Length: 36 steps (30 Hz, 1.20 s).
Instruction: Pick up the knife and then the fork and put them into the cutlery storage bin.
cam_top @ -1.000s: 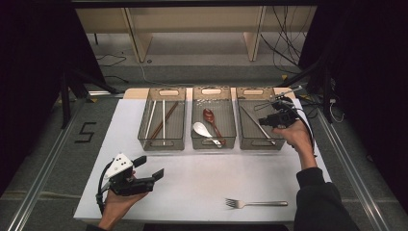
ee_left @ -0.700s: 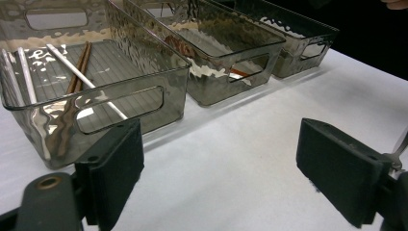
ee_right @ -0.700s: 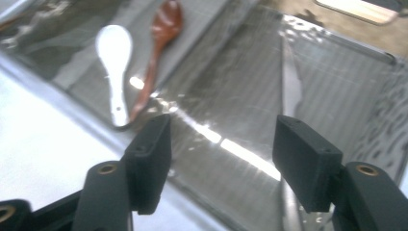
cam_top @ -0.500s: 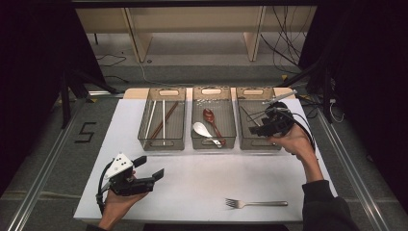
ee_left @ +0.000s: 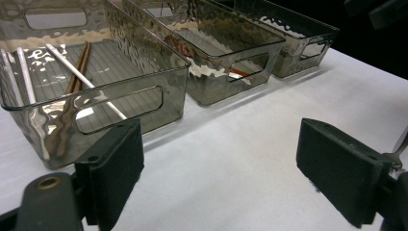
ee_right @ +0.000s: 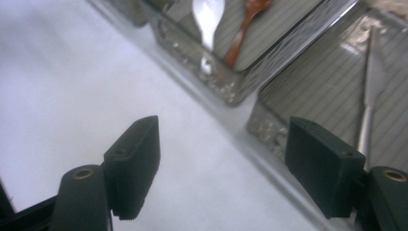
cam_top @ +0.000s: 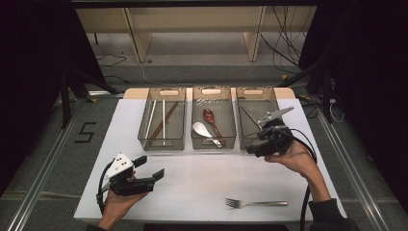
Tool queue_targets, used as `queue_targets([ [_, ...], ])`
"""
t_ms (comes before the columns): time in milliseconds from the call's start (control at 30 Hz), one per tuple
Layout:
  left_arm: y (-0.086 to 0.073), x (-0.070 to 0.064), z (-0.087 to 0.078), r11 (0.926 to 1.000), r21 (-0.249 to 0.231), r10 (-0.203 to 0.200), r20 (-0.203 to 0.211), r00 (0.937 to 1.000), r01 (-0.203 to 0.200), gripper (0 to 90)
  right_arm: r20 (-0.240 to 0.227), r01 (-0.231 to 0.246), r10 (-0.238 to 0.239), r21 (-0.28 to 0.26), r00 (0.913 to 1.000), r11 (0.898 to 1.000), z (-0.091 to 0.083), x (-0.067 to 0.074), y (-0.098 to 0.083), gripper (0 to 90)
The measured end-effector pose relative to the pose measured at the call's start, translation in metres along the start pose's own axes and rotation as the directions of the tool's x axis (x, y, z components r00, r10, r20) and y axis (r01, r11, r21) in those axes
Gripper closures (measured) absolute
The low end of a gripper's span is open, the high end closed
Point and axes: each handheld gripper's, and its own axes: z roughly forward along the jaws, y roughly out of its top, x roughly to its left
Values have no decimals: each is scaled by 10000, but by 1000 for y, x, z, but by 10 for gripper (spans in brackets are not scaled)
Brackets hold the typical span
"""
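Observation:
Three clear smoky bins stand in a row at the back of the white table. The left bin [cam_top: 162, 145] [ee_left: 125, 72] holds chopsticks [cam_top: 161, 120] [ee_left: 77, 70]. In the middle bin [cam_top: 213, 145] lie a white spoon [cam_top: 202, 130] [ee_right: 208, 19] and a brown spoon [cam_top: 210, 118] [ee_right: 243, 29]. A metal utensil [ee_right: 368, 110] lies in the right bin [cam_top: 254, 91]. My right gripper [cam_top: 253, 146] [ee_right: 221, 159] hovers at that bin's front edge; its jaws have just been opening and nothing is between them. My left gripper [cam_top: 150, 166] [ee_left: 221, 178] rests open at the front left.
A metal fork [cam_top: 257, 203] lies on the table near the front right, its tip also at the edge of the left gripper view [ee_left: 401, 144]. Wooden legs and cables sit on the floor beyond the table.
The right hand has drawn back from over the right bin toward its front edge, and its jaws have widened. The left hand has stayed still.

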Motion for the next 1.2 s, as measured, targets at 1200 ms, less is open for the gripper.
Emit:
queue_targets([
  [1200,0,-1,0,10000,22,73,30,10000,-73,164,-880,1083,-946,1671,9916,9800,7,53,-49,296],
])
